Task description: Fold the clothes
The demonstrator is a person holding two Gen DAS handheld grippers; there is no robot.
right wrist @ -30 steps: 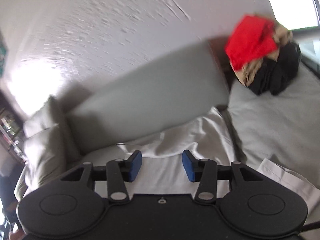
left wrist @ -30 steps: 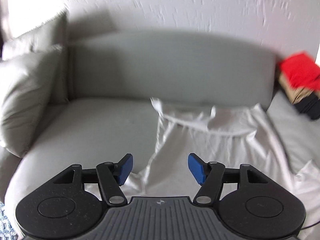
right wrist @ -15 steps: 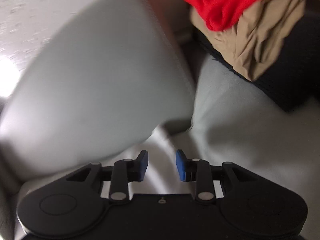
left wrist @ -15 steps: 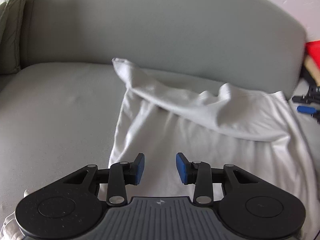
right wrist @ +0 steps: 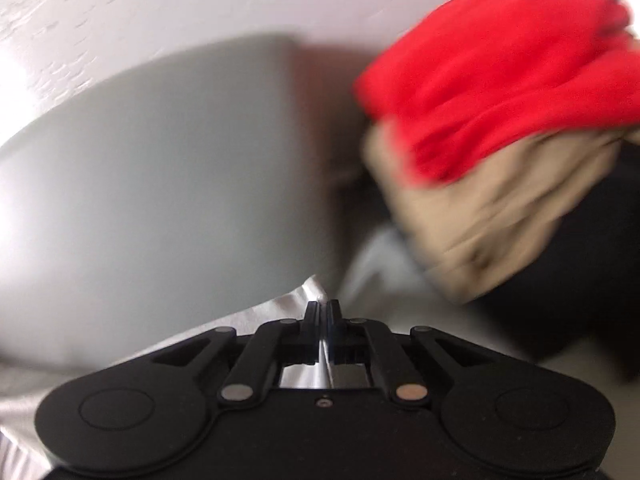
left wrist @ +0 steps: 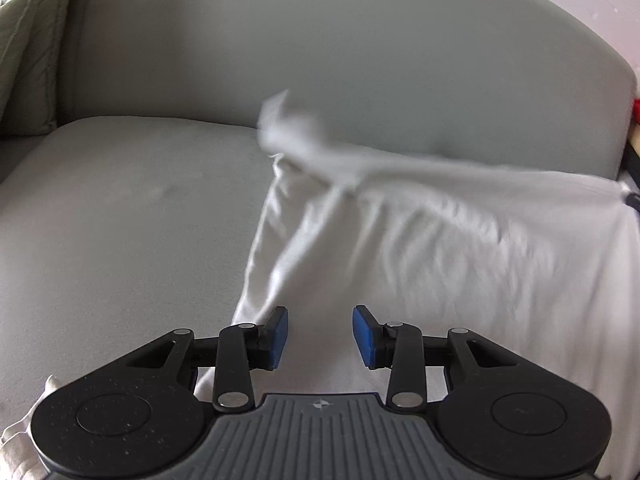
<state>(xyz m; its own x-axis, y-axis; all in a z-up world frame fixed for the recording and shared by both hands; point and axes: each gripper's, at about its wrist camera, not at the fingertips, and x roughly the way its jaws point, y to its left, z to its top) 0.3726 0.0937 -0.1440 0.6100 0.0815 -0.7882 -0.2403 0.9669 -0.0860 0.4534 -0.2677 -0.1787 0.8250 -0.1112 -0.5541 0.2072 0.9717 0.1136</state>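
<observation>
Left wrist view shows the white garment (left wrist: 420,248) spread on the sofa (left wrist: 120,208), its long top edge running from the right gripper (right wrist: 323,312), pinching that corner, toward the left gripper (left wrist: 320,336), whose spread fingers hover over the near-left edge.

Soft daylight fills both views, with fisheye bending and dark corners at the edges. In the left wrist view the cloth (left wrist: 420,240) is motion-blurred along its far edge, while the sofa (left wrist: 120,220) stays fairly sharp. The right wrist view is smeared throughout; the wall (right wrist: 120,20) glares white at far left, and the pile (right wrist: 500,120) is streaked.
</observation>
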